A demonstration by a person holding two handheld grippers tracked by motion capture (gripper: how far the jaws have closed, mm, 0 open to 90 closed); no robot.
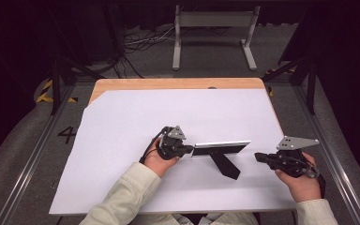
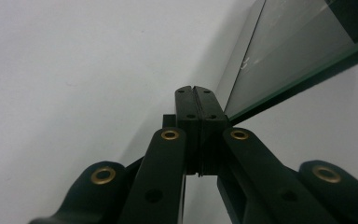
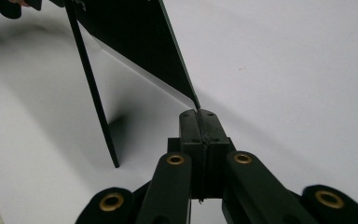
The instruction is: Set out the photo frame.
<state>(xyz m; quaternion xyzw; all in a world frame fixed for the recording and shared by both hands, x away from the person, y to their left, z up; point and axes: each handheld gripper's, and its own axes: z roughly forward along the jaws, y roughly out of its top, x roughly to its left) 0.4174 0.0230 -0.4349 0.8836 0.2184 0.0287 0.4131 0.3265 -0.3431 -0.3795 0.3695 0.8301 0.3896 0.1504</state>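
A picture frame [image 1: 221,148] stands upright on the white sheet [image 1: 168,112], propped by its black back leg [image 1: 225,165]. My left gripper [image 1: 190,151] is shut at the frame's left end. In the left gripper view its tips [image 2: 196,88] are pressed together with nothing between them, and the glass front [image 2: 298,46] runs past just to their right. My right gripper [image 1: 258,156] is shut near the frame's right end. Its tips [image 3: 198,112] lie right at the lower corner of the dark back [image 3: 135,37]; I cannot tell if they touch. The leg [image 3: 93,102] stands to the left.
The white sheet covers most of a wooden table [image 1: 168,83]. Beyond the far edge a grey metal stand [image 1: 213,28] and loose cables [image 1: 136,42] sit on the floor. Metal rails [image 1: 28,164] run along both sides of the table.
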